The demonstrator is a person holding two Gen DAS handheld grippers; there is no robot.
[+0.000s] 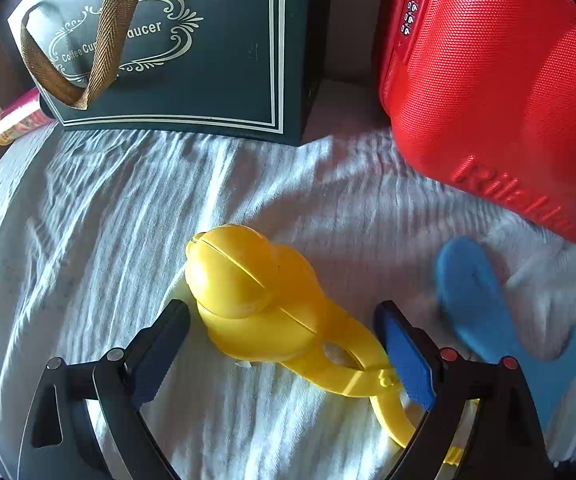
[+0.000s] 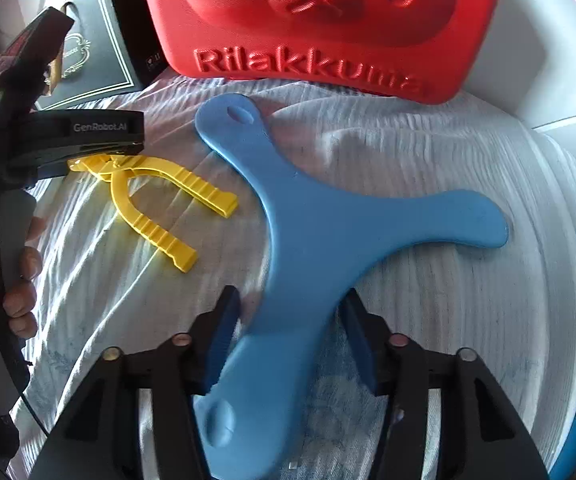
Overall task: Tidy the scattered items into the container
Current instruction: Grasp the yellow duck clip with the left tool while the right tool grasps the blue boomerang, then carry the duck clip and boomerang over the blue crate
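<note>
Both wrist views look down, close, sharing the yellow tongs [image 1: 271, 304] and red case [image 2: 320, 24].

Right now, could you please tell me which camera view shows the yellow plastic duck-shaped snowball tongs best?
The left wrist view: the yellow plastic duck-shaped snowball tongs lie between the open left gripper, moulded head and pivot fully visible. The right wrist view shows only their two ribbed handles; the left gripper's body hides the head.

dark gift box [image 1: 207, 52], perhaps a can [image 1: 19, 118]
</note>
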